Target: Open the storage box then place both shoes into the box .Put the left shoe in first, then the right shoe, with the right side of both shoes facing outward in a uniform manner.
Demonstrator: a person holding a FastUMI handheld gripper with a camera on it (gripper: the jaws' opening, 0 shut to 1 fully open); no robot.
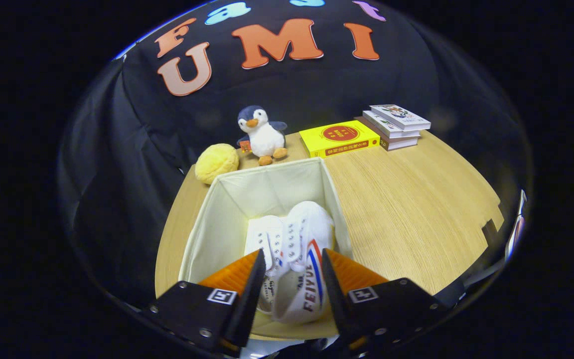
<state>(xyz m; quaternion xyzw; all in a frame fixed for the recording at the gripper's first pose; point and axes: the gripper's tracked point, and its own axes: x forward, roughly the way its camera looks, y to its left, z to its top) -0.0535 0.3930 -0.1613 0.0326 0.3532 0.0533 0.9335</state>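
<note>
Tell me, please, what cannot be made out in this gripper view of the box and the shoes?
- Hand-held gripper: fingers straddle the nearer shoe; whether both press it is unclear.
- Farther shoe: its heel is behind the left finger, so its side cannot be told.
- Storage box: its near wall is covered by the gripper body; no lid can be made out.
- Stacked books: covers too small.

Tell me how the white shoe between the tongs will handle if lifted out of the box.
The white shoe looks like canvas, so probably light with a soft, yielding upper. Its laces may dangle. The tongs straddle it, apparently open.
</note>
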